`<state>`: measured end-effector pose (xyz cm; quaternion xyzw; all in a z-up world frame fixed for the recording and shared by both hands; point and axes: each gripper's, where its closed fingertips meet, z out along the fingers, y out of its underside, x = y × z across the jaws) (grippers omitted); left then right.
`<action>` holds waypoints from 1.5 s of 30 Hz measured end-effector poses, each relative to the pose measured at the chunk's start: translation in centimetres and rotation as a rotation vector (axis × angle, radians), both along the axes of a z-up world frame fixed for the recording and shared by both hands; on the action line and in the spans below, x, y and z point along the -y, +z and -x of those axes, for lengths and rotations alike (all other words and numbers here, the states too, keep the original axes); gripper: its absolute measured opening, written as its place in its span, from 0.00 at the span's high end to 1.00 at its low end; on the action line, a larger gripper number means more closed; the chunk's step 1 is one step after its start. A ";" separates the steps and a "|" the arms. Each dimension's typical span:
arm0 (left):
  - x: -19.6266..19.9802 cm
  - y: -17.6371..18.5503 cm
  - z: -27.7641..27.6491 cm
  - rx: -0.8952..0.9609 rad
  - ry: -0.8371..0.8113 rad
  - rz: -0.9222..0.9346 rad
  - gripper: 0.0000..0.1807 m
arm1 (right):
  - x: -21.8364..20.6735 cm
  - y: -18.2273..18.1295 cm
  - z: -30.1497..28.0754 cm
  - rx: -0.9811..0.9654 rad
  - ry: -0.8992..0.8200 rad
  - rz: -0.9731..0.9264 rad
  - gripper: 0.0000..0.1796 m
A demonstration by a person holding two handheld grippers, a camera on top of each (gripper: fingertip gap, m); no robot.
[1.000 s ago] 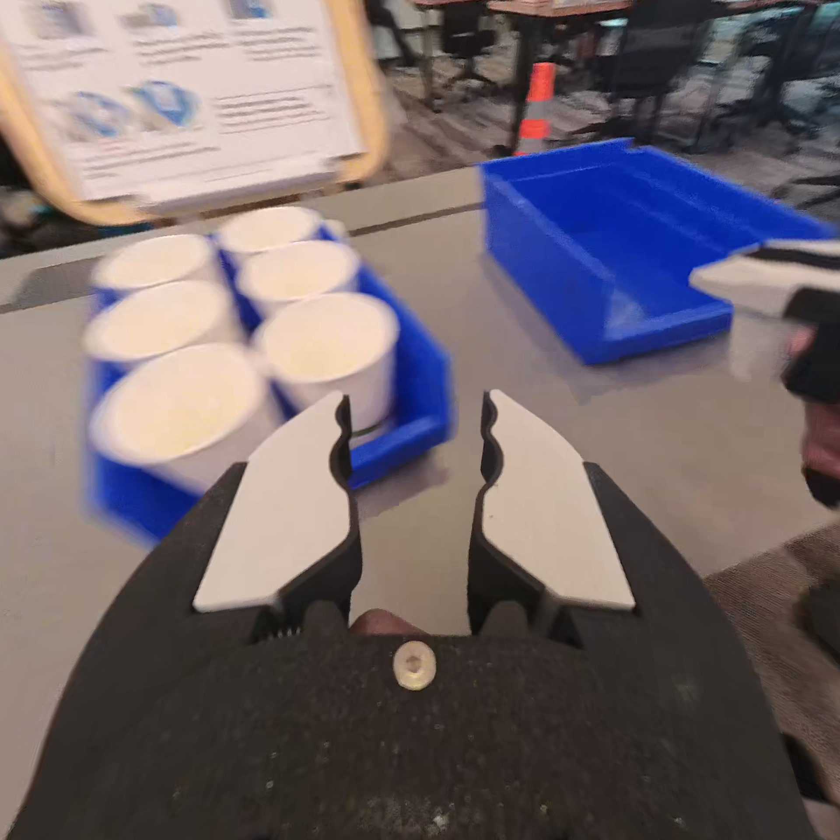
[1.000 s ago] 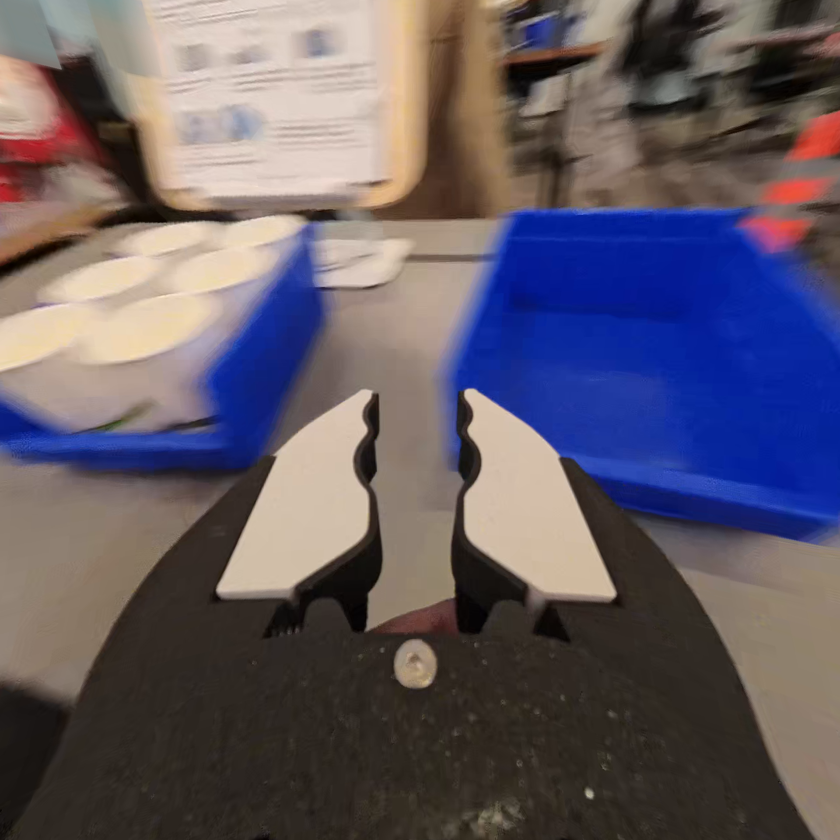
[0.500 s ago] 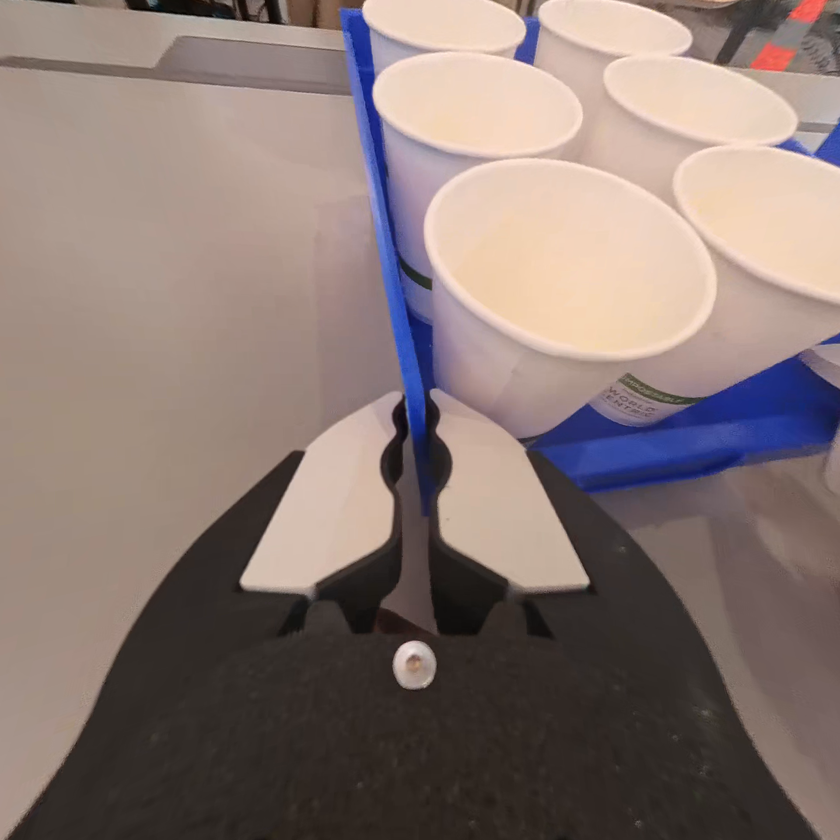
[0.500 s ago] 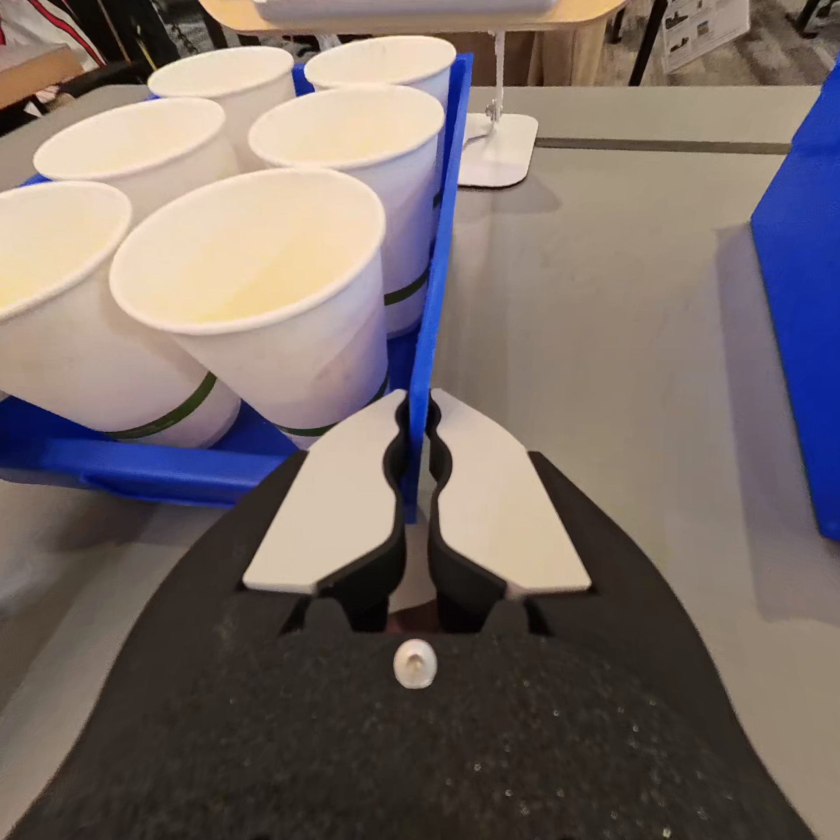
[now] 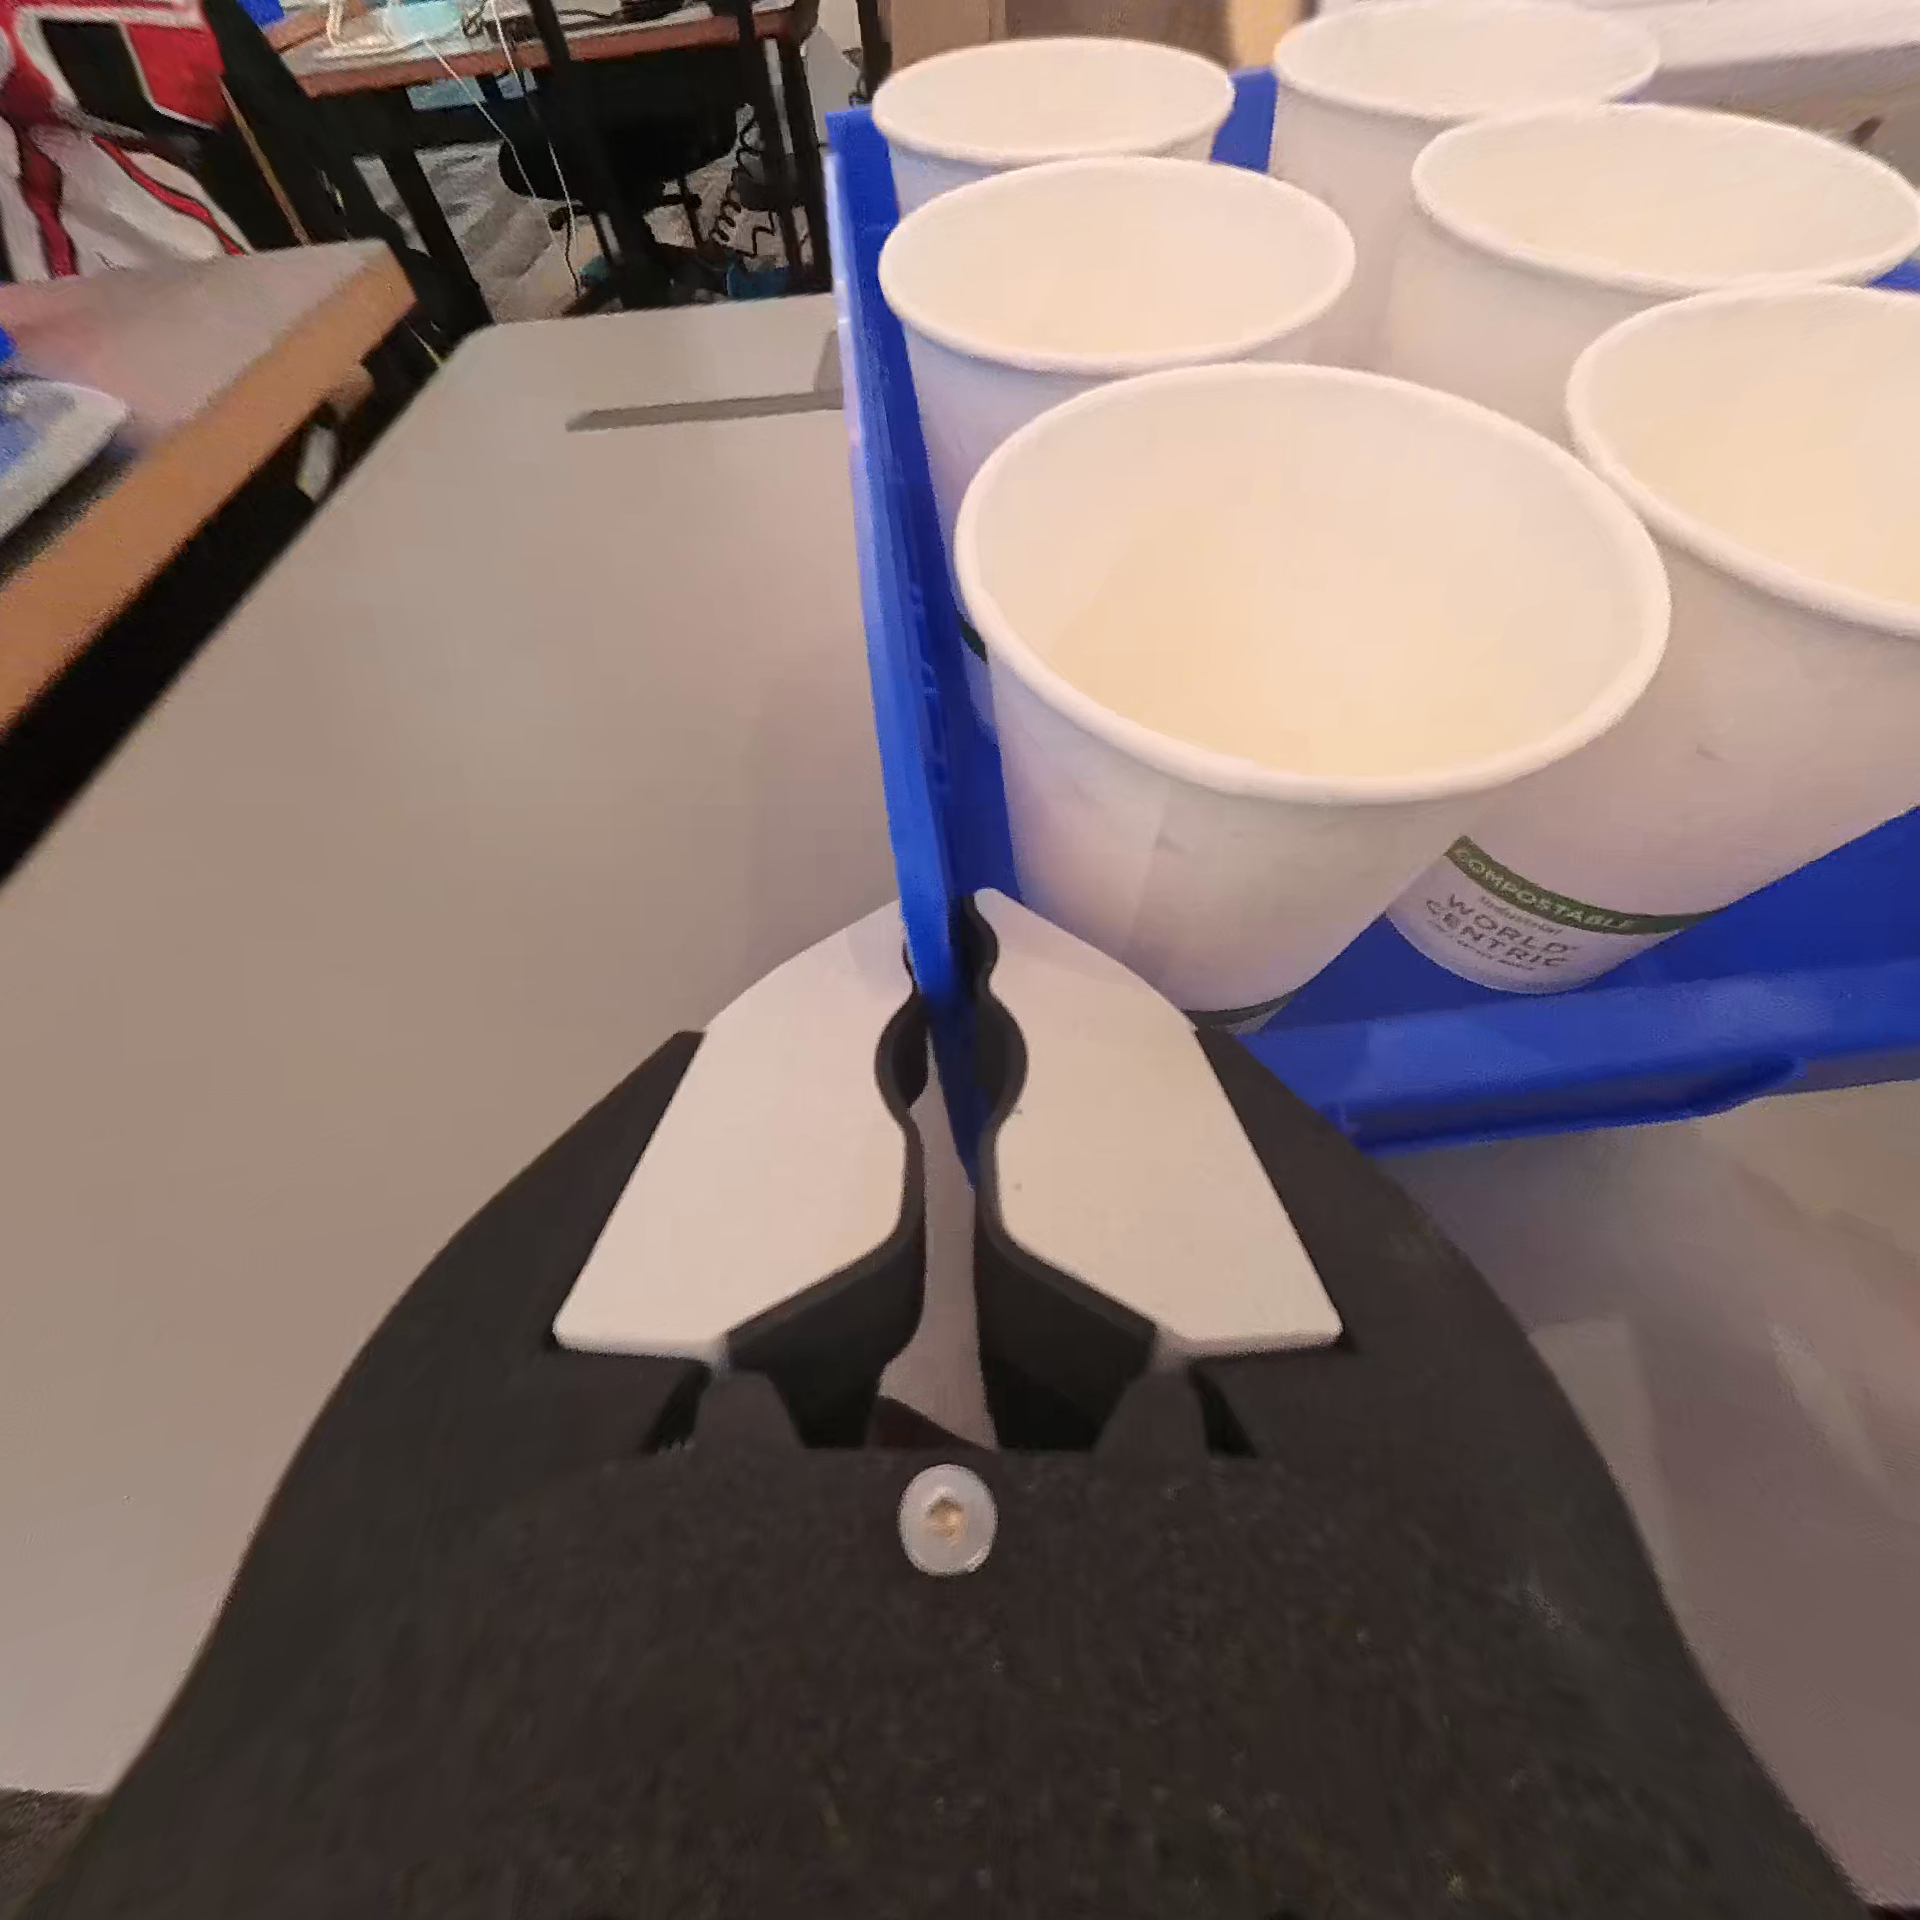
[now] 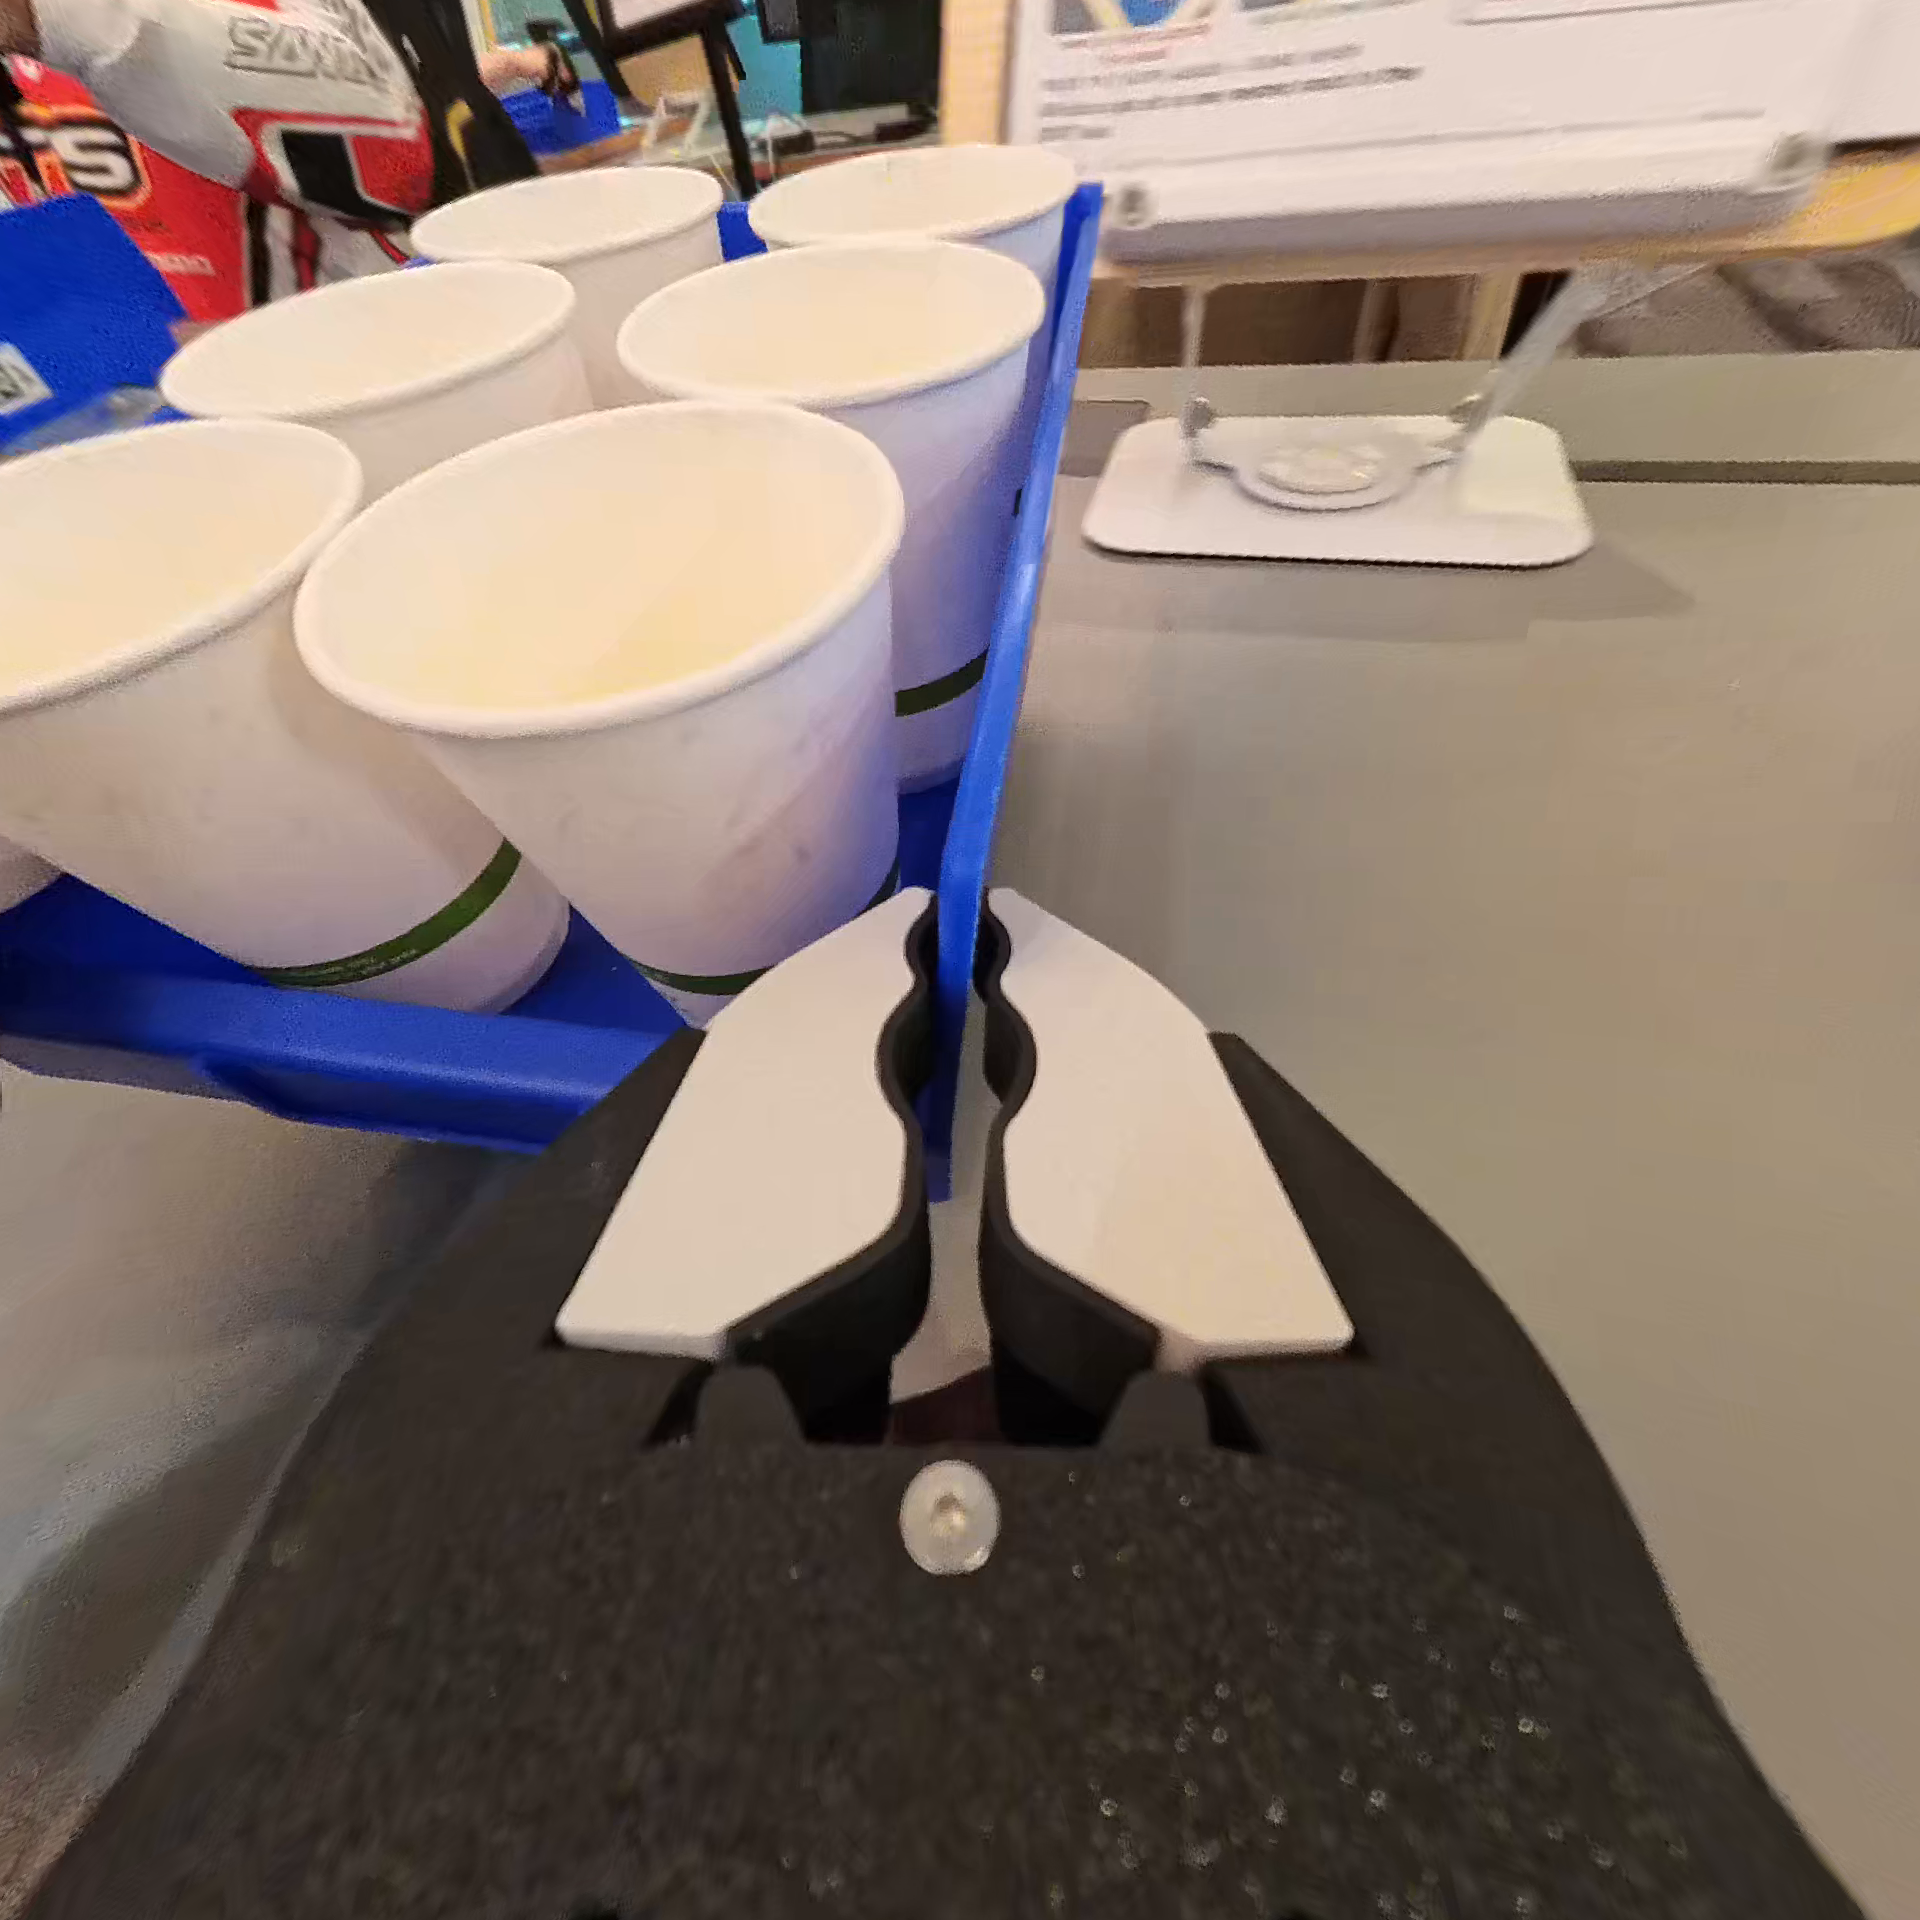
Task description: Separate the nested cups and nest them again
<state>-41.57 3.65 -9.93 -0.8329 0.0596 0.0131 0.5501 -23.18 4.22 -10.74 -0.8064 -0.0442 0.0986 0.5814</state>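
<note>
Pinching the blue bin (image 5: 914, 582) by opposite side walls with my left gripper (image 5: 948, 935) and right gripper (image 6: 958, 914), I am judging the white paper cups (image 5: 1309, 665) standing inside it light, crushable, best gripped gently at the rim.

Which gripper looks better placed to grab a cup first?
Neither clearly: left gripper and right gripper each clamp a side wall of the bin, each with a cup beside it.

Left gripper (image 5: 948, 935), right gripper (image 6: 958, 914): fingers pinched nearly together, level.
</note>
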 end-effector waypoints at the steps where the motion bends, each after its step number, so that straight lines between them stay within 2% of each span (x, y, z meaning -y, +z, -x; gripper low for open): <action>1: -0.4 0.2 1.8 -0.012 -0.008 0.004 0.99 | -0.2 -0.1 1.8 -0.009 0.004 0.007 0.97; 4: -1.8 0.2 6.1 -0.038 -0.028 0.021 0.99 | -1.2 -0.8 6.0 0.006 0.005 0.019 0.97; 8: -3.8 -1.1 9.3 -0.028 -0.059 0.028 0.99 | -2.6 -1.8 8.9 0.038 -0.003 0.039 0.97; 15: -5.8 -3.7 9.9 0.053 -0.101 0.033 0.99 | -4.0 -2.8 9.4 0.074 0.014 0.070 0.96; 19: -5.9 -3.7 10.0 0.070 -0.071 0.047 0.98 | -3.8 -2.8 9.6 0.031 0.108 0.106 0.93; 20: -5.8 -3.8 10.2 0.070 -0.055 0.044 0.96 | -3.5 -2.7 9.7 0.014 0.155 0.117 0.92; 21: -5.6 -3.9 10.5 0.060 -0.028 0.052 0.84 | -3.1 -2.5 9.4 -0.003 0.186 0.119 0.88; 22: -5.1 -4.0 10.9 0.048 0.001 0.068 0.77 | -2.6 -2.2 8.6 -0.009 0.205 0.119 0.79; 23: -4.3 -3.8 11.4 0.041 0.034 0.070 0.77 | -1.7 -1.8 7.9 -0.023 0.247 0.125 0.77; 25: -2.4 -2.5 11.3 0.072 0.062 0.029 0.76 | 0.1 -1.3 5.3 -0.059 0.290 0.147 0.79; 29: 1.8 0.1 5.5 0.234 -0.095 -0.002 0.73 | 2.8 0.2 -2.2 -0.082 0.292 0.110 0.78; 33: 4.8 1.6 -2.1 0.343 -0.149 -0.039 0.72 | 4.8 1.3 -9.9 -0.021 0.325 0.043 0.75; 35: 5.6 1.7 -6.2 0.329 -0.159 -0.048 0.69 | 6.0 1.4 -12.9 0.028 0.365 0.024 0.74; 40: 6.5 1.4 -14.9 0.252 -0.192 -0.096 0.64 | 7.7 2.1 -20.2 0.066 0.326 -0.073 0.70; 45: 7.0 1.6 -18.9 0.315 -0.213 -0.123 0.64 | 7.6 0.9 -24.2 0.048 0.318 -0.039 0.69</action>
